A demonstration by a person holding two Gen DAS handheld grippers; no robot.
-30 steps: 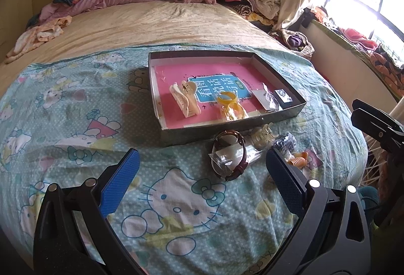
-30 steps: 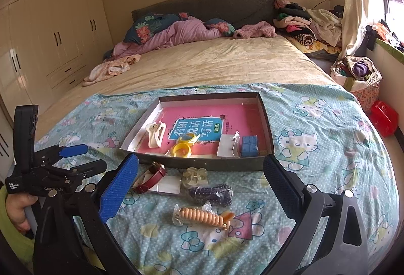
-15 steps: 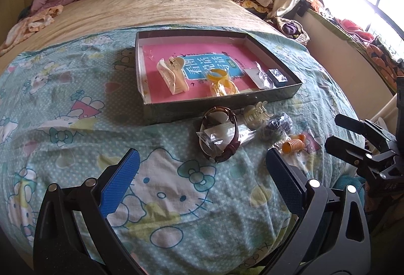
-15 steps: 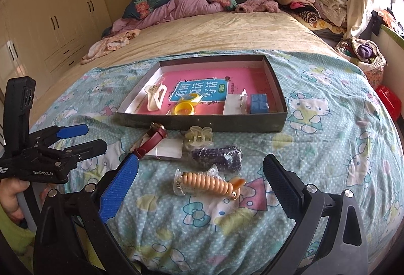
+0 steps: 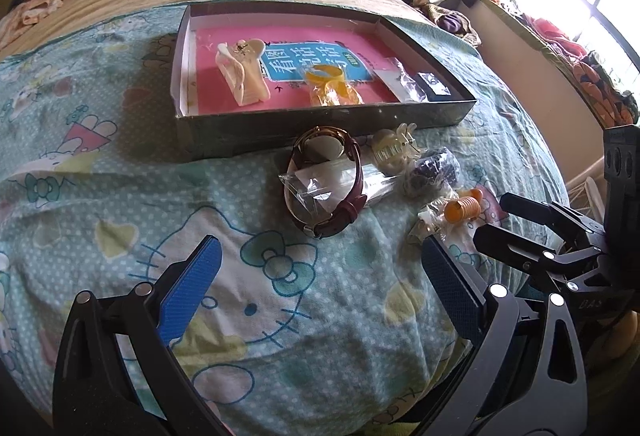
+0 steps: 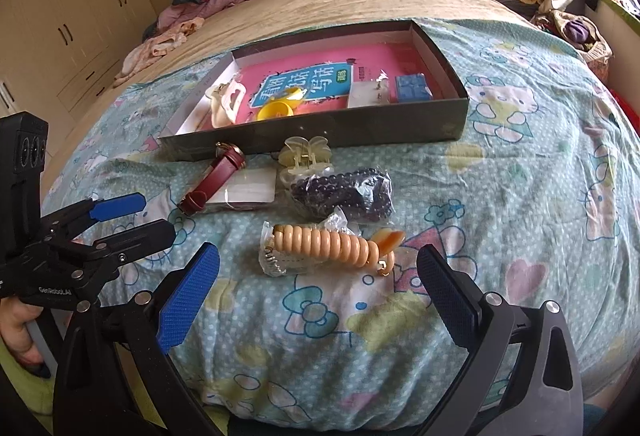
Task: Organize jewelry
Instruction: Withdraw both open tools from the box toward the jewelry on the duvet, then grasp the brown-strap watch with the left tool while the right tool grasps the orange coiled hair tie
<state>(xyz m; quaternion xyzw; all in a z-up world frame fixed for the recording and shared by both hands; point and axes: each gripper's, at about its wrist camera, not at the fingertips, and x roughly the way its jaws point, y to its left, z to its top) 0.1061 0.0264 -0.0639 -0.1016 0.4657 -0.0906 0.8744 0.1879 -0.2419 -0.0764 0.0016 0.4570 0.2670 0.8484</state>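
Left gripper [image 5: 316,284]: jaws spread wide and holding nothing, hovering over the bedspread [image 5: 120,204] just short of the watch [image 5: 328,180]
Right gripper [image 6: 318,284]: jaws spread wide, empty, lined up on the spiral hair tie [image 6: 332,244] that lies between its fingertips' line and the beads
Box [image 6: 456,116]: open tray on the bed, already holding a cream claw clip [image 5: 240,72], a yellow ring piece [image 5: 330,88] and a small blue item at its right end
Loose pieces: watch on a clear bag, small clear clip [image 6: 306,154], bagged dark beads [image 6: 344,192] and the hair tie, all just in front of the box wall
Step in hand: probably picking the hair tie with the right, though the approach could suit either gripper
Doing it well: come down over the coil's middle, close across its narrow width, avoid pinching only the crinkly wrapper, lift clear of the wall before setting it in bare pink floor
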